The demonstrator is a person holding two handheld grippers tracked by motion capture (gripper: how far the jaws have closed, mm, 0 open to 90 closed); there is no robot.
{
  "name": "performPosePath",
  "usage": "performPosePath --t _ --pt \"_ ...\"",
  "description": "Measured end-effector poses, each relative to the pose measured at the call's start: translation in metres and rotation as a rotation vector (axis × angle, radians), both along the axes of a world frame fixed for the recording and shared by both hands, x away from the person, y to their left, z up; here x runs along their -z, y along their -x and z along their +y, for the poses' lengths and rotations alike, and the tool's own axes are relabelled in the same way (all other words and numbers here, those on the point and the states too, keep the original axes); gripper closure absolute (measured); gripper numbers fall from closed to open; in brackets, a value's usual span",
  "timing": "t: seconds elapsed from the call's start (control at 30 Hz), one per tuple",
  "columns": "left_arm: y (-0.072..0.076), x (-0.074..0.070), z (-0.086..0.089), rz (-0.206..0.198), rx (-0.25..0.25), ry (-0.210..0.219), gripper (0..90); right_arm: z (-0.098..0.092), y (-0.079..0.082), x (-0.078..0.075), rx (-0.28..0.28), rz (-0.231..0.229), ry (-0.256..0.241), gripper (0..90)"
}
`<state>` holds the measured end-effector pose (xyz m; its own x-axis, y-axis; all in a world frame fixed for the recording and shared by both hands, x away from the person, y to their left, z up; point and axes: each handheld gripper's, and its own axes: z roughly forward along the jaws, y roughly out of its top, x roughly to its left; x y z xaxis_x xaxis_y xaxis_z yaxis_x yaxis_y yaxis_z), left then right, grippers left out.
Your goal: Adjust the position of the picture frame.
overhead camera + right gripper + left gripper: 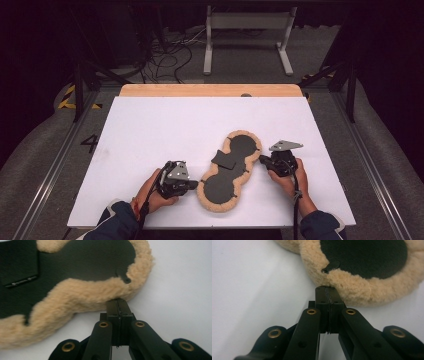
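- White worktop (150,130) carries everything.
- Left tongs (328,293), jaws together, touch the fleece pad's (227,170) near lobe.
- Right tongs (119,305), jaws together, touch its far lobe.
- Floor (50,150) beyond shows a painted "4".

Left gripper (194,185), right gripper (262,159): fingers pressed together, pointing inward.

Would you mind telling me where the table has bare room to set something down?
The white table is bare across its far half and whole left side. It is crowded near the front: the fleece pad lies between the left gripper and right gripper.
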<state>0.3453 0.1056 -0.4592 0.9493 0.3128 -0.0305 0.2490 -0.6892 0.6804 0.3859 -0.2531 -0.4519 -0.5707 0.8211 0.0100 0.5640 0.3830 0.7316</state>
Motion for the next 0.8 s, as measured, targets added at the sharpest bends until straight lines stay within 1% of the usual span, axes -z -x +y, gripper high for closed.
performPosePath --t 0.1,0.13,0.17,0.2,0.23,0.27,0.37,0.4,0.43,0.47,0.5,0.53,0.57,0.63,0.7,0.73,0.8 --pt "0.003 0.0 -0.002 -0.002 0.011 -0.006 89.0 0.01 -0.002 -0.001 -0.034 -0.004 -0.011 90.0" --pt "0.004 0.0 -0.003 0.004 0.02 -0.004 89.0 0.01 -0.002 -0.001 -0.034 -0.004 -0.011 90.0" --pt "0.005 0.0 -0.005 0.018 0.02 0.003 89.0 0.015 -0.003 -0.001 -0.057 0.015 -0.029 90.0" --pt "0.007 0.0 -0.007 0.019 0.026 0.0 89.0 0.019 -0.004 -0.001 -0.078 0.024 -0.032 90.0" --pt "0.009 0.0 -0.01 0.009 0.032 -0.002 89.1 0.025 -0.005 -0.001 -0.08 0.018 -0.016 90.0" --pt "0.011 -0.001 -0.012 -0.003 0.039 -0.011 89.1 0.028 -0.006 -0.002 -0.07 0.014 -0.005 90.0" --pt "0.015 -0.001 -0.015 0.001 0.048 -0.012 88.9 0.03 -0.01 -0.001 -0.057 0.028 -0.034 90.0" --pt "0.016 -0.001 -0.016 -0.005 0.047 -0.012 88.9 0.031 -0.011 -0.001 -0.055 0.029 -0.037 90.0" --pt "0.016 -0.001 -0.016 -0.005 0.047 -0.012 88.9 0.033 -0.011 -0.002 -0.051 0.031 -0.025 90.0" --pt "0.018 -0.001 -0.016 0.002 0.044 -0.01 88.9 0.033 -0.011 -0.002 -0.051 0.031 -0.025 90.0" --pt "0.018 0.0 -0.017 0.005 0.047 -0.003 88.9 0.036 -0.011 -0.003 -0.052 0.025 -0.002 90.0" --pt "0.02 0.0 -0.017 0.009 0.045 -0.002 88.9 0.037 -0.011 -0.003 -0.05 0.023 0.001 90.0" --pt "0.021 0.0 -0.018 0.011 0.054 0.001 88.9 0.038 -0.012 -0.003 -0.05 0.022 -0.005 90.0" --pt "0.023 0.0 -0.02 0.019 0.056 0.007 88.6 0.04 -0.015 -0.002 -0.049 0.027 -0.02 90.0" --pt "0.024 0.0 -0.021 0.018 0.061 0.005 88.3 0.041 -0.018 -0.002 -0.048 0.032 -0.025 90.0" --pt "0.027 0.0 -0.024 0.019 0.069 0.01 87.9 0.046 -0.022 -0.002 -0.045 0.031 -0.022 90.0" --pt "0.029 0.0 -0.026 0.018 0.077 0.008 87.6 0.049 -0.024 -0.002 -0.041 0.031 -0.028 90.0"
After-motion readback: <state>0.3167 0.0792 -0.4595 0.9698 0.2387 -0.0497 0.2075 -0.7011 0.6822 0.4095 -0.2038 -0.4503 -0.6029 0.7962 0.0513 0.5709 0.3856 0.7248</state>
